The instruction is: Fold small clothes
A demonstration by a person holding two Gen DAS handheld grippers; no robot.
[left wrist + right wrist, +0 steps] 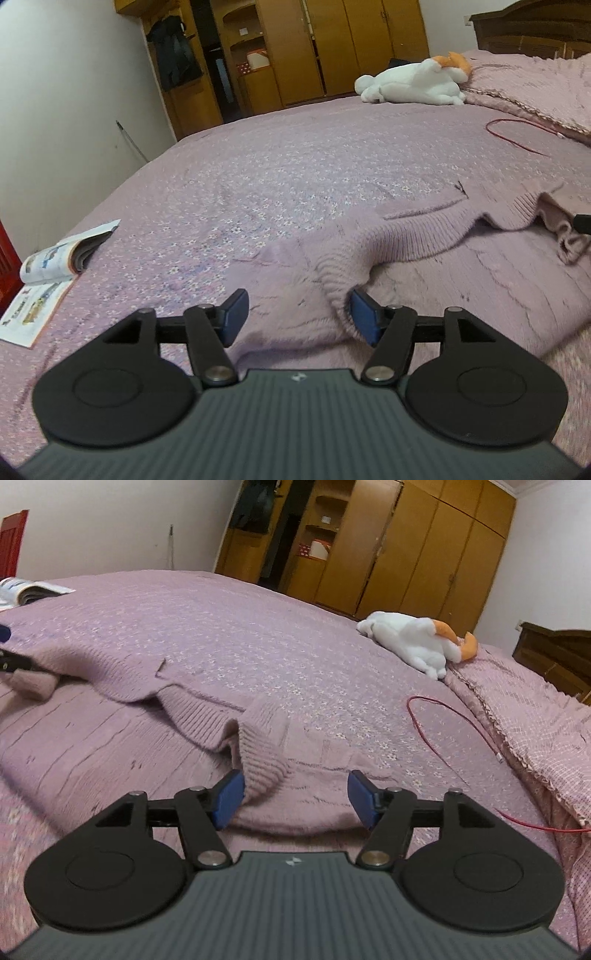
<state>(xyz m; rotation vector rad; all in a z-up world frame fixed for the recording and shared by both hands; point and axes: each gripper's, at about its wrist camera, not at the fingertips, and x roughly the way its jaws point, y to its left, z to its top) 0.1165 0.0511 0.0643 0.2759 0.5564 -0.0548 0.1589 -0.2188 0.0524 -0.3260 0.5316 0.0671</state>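
Low, both grippers [299, 315] [293, 799] gape over sweater [406, 240].

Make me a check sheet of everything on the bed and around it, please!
Surface: bed with a purple flowered cover.
Job's things: pink knitted sweater spread out, ribbed hem bunched up.
Clutter: open magazine; white and orange plush toy; folded pink blanket.
Grippers: left gripper open beside the hem; right gripper open, one finger at a raised ribbed fold.
Cables: red cable lying loose.
Surroundings: wooden wardrobe, white wall.
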